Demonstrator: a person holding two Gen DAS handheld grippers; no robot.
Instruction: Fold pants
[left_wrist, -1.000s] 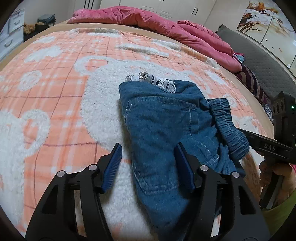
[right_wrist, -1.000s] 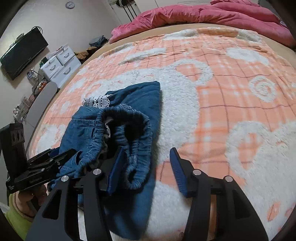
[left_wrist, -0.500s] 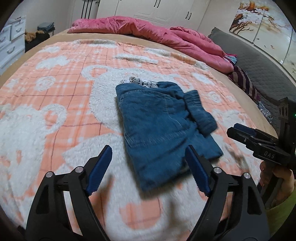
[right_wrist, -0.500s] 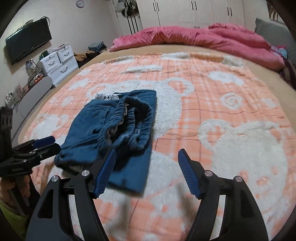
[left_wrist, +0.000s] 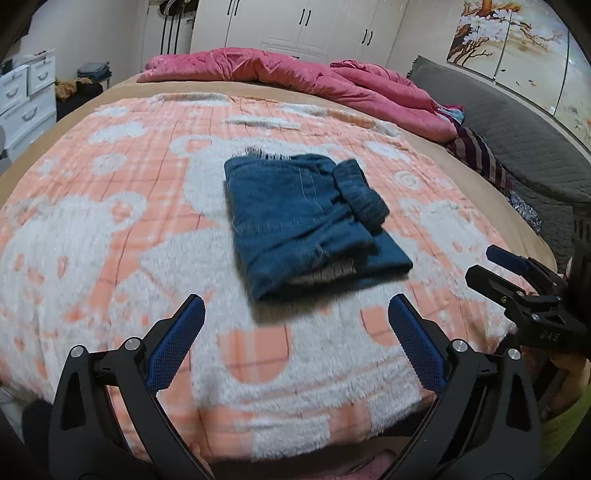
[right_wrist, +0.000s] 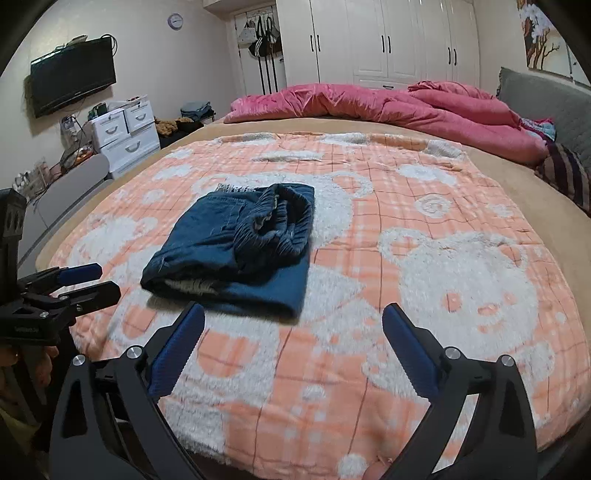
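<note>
While both claws are opening w/ nothing between their blue pads, the pants (left_wrist: 306, 225) lie folded into a squat dark-denim bundle mid-bed, on the peach bear-print blanket (left_wrist: 110, 229). Elastic waistband bunched on top at the 2 o'clock side (pale lining peeks from the near edge). Left claw (left_wrist: 295, 332) wide, short of the bundle at 6 o'clock; right claw (right_wrist: 293, 336) wide too, apart from it.

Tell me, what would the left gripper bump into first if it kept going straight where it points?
Probably the bear-patterned blanket just short of the folded pants; depth is hard to judge. Nothing sits between the left gripper and its opening jaws.
</note>
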